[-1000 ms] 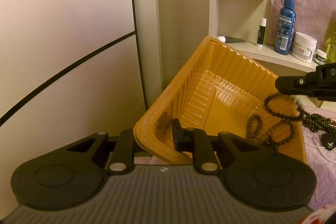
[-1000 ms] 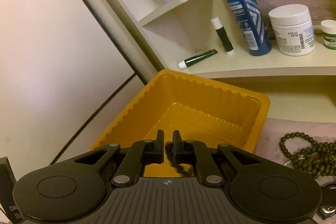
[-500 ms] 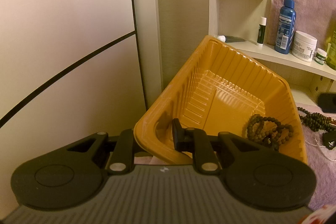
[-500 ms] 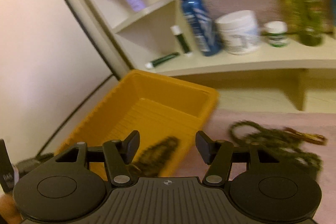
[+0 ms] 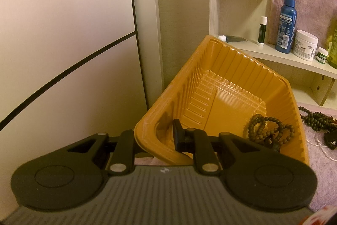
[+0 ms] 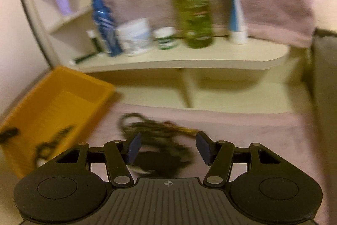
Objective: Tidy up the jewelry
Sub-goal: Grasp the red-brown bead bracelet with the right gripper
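Note:
My left gripper (image 5: 154, 140) is shut on the near rim of a yellow plastic tray (image 5: 221, 102) and holds it tilted up. A dark bead bracelet (image 5: 267, 132) lies in the tray's lower right corner. The tray also shows in the right wrist view (image 6: 52, 107), blurred, at the left. My right gripper (image 6: 168, 147) is open and empty above a pile of dark green bead necklaces (image 6: 153, 130) on the pink cloth. The same beads (image 5: 316, 119) show in the left wrist view, right of the tray, with a thin pearl strand (image 5: 320, 147).
A cream shelf (image 6: 179, 60) behind carries a blue spray bottle (image 6: 103, 22), a white cream jar (image 6: 134, 35), a small green-labelled jar (image 6: 166, 37), a tall green bottle (image 6: 193, 7) and a white-blue tube (image 6: 233, 3). A pale cabinet wall (image 5: 63, 35) stands at the left.
My right gripper let the dark bracelet fall into the tray, opened, and swung right to above the green bead pile. My left gripper has kept the tray tilted.

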Demonstrator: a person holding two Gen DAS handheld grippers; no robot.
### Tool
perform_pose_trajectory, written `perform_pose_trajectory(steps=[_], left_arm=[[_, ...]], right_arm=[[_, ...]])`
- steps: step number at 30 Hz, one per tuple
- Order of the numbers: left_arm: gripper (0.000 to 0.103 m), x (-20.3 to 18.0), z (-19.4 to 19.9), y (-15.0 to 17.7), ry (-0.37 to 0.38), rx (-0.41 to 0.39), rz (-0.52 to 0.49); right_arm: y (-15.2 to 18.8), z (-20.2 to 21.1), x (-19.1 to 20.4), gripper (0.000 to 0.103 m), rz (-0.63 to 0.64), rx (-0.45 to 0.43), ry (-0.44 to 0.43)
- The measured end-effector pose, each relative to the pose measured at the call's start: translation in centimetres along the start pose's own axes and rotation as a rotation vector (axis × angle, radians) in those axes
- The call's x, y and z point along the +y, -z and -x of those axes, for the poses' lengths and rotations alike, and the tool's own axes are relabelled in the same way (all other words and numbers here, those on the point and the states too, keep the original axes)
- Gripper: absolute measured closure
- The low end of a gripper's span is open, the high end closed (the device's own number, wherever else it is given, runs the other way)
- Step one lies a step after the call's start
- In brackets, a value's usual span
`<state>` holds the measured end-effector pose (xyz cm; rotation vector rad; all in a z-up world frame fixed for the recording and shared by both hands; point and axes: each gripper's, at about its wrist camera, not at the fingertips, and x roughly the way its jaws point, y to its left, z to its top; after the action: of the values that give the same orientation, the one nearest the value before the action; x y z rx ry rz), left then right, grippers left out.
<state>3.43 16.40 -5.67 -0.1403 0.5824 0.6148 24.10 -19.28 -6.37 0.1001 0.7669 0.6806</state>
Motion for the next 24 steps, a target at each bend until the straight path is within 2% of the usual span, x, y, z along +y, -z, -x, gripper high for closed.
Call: perform_pose_trajectory(steps=[3,11,18,21,22,23,24], left_arm=[[0.087,0.0,0.0,0.0,0.000,0.000,-0.001],[0.087,0.0,0.0,0.0,-0.001,0.001,-0.002],[0.087,0.1,0.0,0.0,-0.001,0.002,-0.002],[0.087,0.1,0.0,0.0,-0.001,0.001,-0.001],[0.087,0.0,0.0,0.0,-0.001,0.001,-0.002],[0.087,0.0,0.0,0.0,-0.001,0.001,-0.002],[0.086,0.1,0.0,0.0,-0.001,0.001,-0.002]], right_arm=[[0.0,-0.9,-1.2,0.049,0.066,0.019,0.043],[-0.2,-4.0,-2.0,0.066,0.186,0.094,0.049],[-0.6,-6.7,-1.4,0.069,0.251,0.142,0.039],[-0.5,-7.2,-1.2,0.072,0.271,0.129,0.038],[-0.6,-7.2,-1.2,0.078,0.272,0.130,0.037],[-0.6,-7.2,-1.1,0.088,0.276,0.130,0.031],[-0.5,-7.2,-1.1,0.090,0.289,0.129,0.028]])
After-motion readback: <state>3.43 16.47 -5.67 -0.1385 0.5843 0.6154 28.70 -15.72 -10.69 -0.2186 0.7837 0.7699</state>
